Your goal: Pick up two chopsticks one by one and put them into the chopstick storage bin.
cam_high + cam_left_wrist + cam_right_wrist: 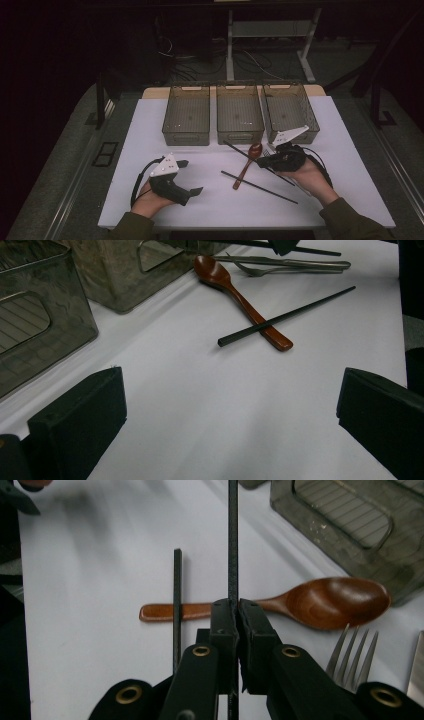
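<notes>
Two black chopsticks, a brown wooden spoon (247, 164) and a metal fork (352, 650) lie on the white table top (150, 130). My right gripper (262, 161) (235, 612) is shut on one chopstick (235, 149) (232, 550), which runs across the spoon's (325, 601) handle. The other chopstick (260, 188) (177, 605) (285, 317) rests across the handle end of the spoon (235, 292). My left gripper (192, 176) (230, 405) is open at the front left, with nothing between its jaws, a hand's width from the spoon.
Three translucent grey bins (186, 116) (239, 114) (290, 111) stand in a row at the back of the table; they look empty. Their walls (30, 325) (350, 525) are close behind the cutlery. The fork (290, 265) lies near the bins. Bare white surface spreads at front centre.
</notes>
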`<act>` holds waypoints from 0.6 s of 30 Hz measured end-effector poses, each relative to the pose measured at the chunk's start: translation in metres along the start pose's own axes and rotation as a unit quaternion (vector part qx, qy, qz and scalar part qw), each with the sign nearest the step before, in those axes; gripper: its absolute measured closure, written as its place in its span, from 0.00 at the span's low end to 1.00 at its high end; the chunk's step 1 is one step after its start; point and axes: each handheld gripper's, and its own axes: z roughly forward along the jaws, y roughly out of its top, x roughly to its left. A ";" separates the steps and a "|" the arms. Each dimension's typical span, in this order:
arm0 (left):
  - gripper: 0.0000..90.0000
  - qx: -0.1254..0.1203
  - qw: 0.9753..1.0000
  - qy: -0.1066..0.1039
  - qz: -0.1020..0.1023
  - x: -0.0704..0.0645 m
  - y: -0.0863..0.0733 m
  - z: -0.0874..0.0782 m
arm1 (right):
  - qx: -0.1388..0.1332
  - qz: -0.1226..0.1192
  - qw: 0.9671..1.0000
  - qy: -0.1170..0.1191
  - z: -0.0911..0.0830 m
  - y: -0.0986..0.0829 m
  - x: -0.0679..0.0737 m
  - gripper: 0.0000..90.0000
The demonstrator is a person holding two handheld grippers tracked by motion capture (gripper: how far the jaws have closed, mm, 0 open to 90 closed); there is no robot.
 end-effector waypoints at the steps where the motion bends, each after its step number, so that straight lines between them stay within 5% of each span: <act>1: 0.00 0.001 1.000 0.000 0.000 0.000 0.000 0.000 | 0.000 0.000 1.000 0.000 0.000 0.000 0.000 0.95; 18: 0.00 0.003 1.000 -0.004 -0.003 -0.004 0.001 0.001 | -0.008 0.002 1.000 -0.002 0.016 0.033 0.004 0.95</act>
